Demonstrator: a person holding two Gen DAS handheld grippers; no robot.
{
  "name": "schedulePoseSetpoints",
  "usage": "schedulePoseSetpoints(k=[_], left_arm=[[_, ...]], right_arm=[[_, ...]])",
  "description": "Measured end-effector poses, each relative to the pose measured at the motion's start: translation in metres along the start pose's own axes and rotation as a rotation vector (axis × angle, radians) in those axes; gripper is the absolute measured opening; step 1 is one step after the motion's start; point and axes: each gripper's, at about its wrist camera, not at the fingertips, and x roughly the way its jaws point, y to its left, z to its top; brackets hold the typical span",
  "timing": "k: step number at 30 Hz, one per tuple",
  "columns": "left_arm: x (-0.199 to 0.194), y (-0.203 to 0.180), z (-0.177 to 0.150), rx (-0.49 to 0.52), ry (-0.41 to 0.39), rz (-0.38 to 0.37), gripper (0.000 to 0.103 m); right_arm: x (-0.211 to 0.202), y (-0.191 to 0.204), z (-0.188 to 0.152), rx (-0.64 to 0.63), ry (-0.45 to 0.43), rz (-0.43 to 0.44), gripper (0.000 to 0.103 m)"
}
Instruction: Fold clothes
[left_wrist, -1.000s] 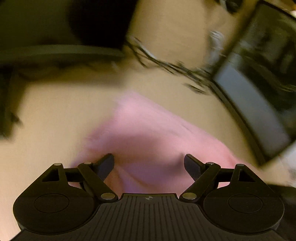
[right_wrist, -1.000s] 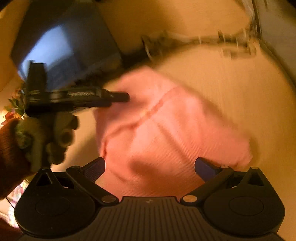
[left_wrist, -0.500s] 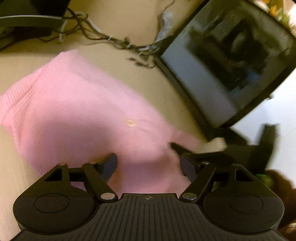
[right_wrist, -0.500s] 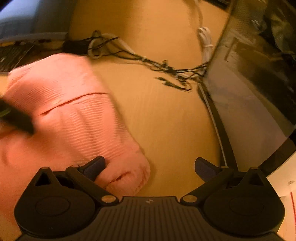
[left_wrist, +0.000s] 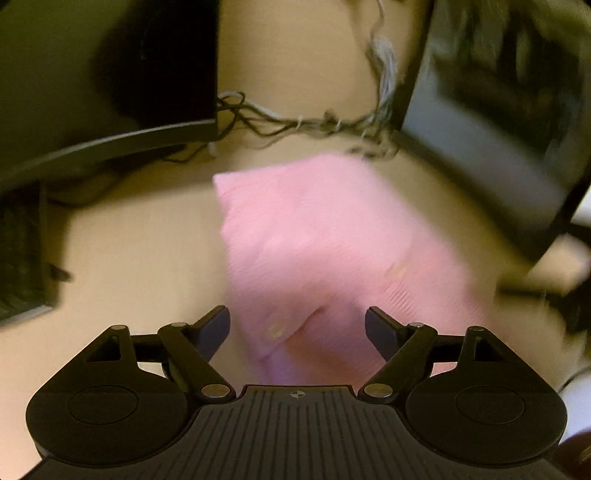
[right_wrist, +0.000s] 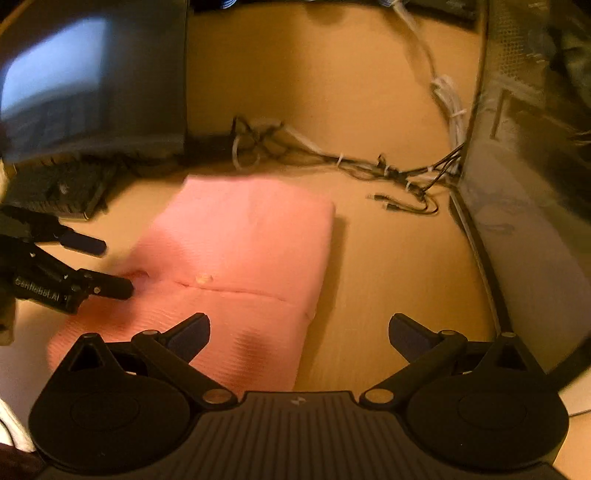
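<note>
Two grippers, both spread wide, neither holding anything. Left gripper (right_wrist: 103, 266) at the left edge of the pink garment (right_wrist: 240, 266), its lower fingertip touching the cloth by a small pucker. Garment folded into a rough rectangle, flat on the wooden desk (right_wrist: 388, 277), a button (right_wrist: 204, 277) showing near a seam. Right gripper (right_wrist: 299, 332) over the garment's near right edge. Cables (right_wrist: 369, 166) behind; monitor (right_wrist: 535, 184) far right.
</note>
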Motion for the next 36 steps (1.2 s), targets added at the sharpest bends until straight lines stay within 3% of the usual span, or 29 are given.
schedulePoseSetpoints(k=[3,6,10,14,18,22,27,29,34,36], left_arm=[[0.013,-0.008,-0.006,0.094,0.025,0.116,0.084],[0.01,0.002,-0.011,0.159,0.018,0.219,0.088],[-0.014,0.017,-0.005,0.05,-0.042,0.039,0.086],[-0.038,0.033,0.001,-0.061,-0.102,-0.143,0.088],[-0.019,0.01,0.004,-0.021,-0.093,-0.276,0.088],[0.009,0.006,-0.008,-0.03,0.018,-0.279,0.086],[0.003,0.016,-0.02,-0.048,0.042,-0.291,0.084],[-0.006,0.018,-0.019,-0.075,0.032,-0.282,0.085],[-0.038,0.003,-0.023,0.005,0.011,-0.252,0.094],[-0.032,-0.008,-0.029,0.058,0.064,-0.207,0.094]], right_arm=[[0.02,0.015,-0.01,-0.111,0.066,-0.03,0.103],[0.017,0.007,-0.007,-0.125,0.073,-0.016,0.103],[0.004,-0.006,0.005,-0.087,0.029,-0.007,0.103],[0.008,-0.012,0.024,-0.027,-0.051,-0.072,0.103],[0.037,-0.008,0.034,-0.044,-0.047,-0.162,0.103],[0.057,-0.007,0.021,-0.11,0.001,-0.205,0.103],[0.051,-0.024,0.018,-0.057,0.018,-0.153,0.103],[0.032,-0.027,0.015,-0.054,0.006,-0.102,0.103],[-0.01,-0.027,-0.008,-0.122,0.012,0.095,0.103],[-0.005,-0.019,-0.026,-0.198,0.072,0.071,0.103]])
